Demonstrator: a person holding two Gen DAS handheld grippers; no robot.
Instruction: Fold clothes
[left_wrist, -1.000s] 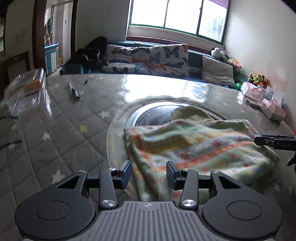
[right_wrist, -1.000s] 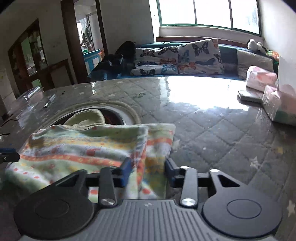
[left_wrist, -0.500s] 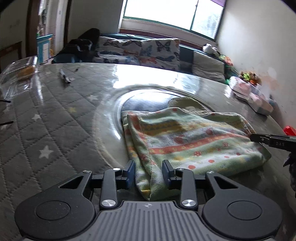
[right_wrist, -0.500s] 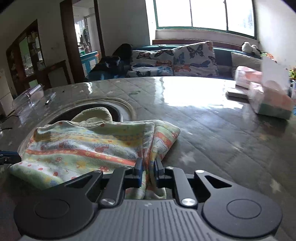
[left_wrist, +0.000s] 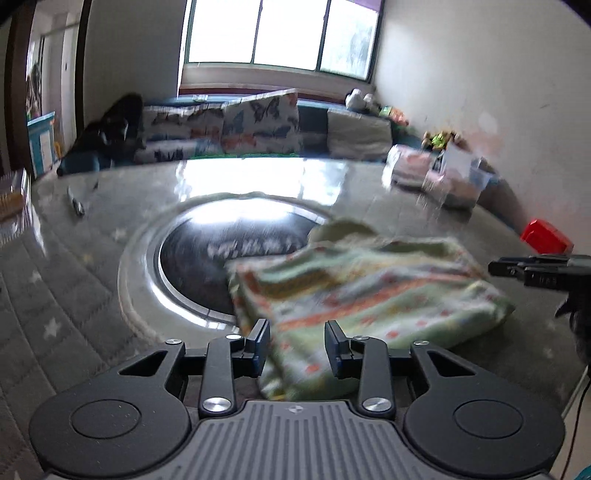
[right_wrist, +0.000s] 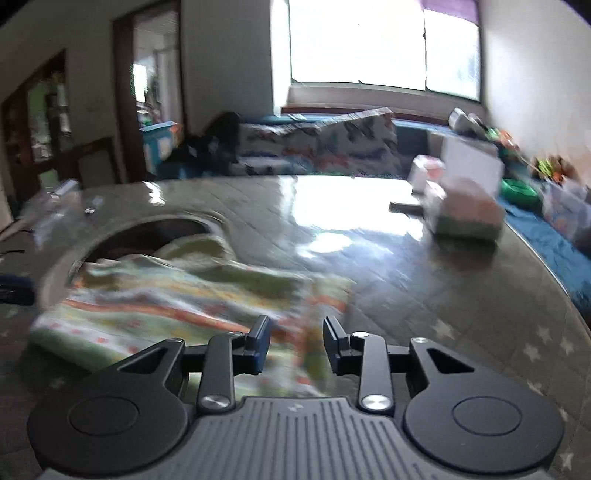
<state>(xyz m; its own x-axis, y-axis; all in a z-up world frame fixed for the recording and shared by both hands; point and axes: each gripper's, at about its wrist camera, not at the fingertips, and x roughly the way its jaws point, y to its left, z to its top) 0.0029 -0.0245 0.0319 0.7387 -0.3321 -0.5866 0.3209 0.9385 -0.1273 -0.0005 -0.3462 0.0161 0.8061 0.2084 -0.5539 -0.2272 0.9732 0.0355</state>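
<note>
Left wrist view looks forward and downward over the left gripper (left_wrist: 297, 345), whose two black fingers stand partly spread over the near corner of one folded, striped green-and-orange fleece garment (left_wrist: 362, 291); the picture is blurred, and I cannot tell whether the pads press the cloth, though a gap shows beside each pad. The garment lies on the grey quilted, star-patterned table cover (left_wrist: 66, 295), its far edge overlapping the one round, dark, silver-rimmed plate (left_wrist: 207, 266) set in the table's middle. At the right edge of this view the black tip of the right gripper (left_wrist: 532, 271) reaches in beside the garment's far end. Right wrist view shows the right gripper (right_wrist: 297, 341) likewise pointing forward and down, its jaws having just been opening, with the garment's (right_wrist: 177, 306) right-hand end beneath and between the fingers and not pinched. Two pink-and-white tissue packs (right_wrist: 461, 214) stand well apart from the garment on the table's far right side.
</note>
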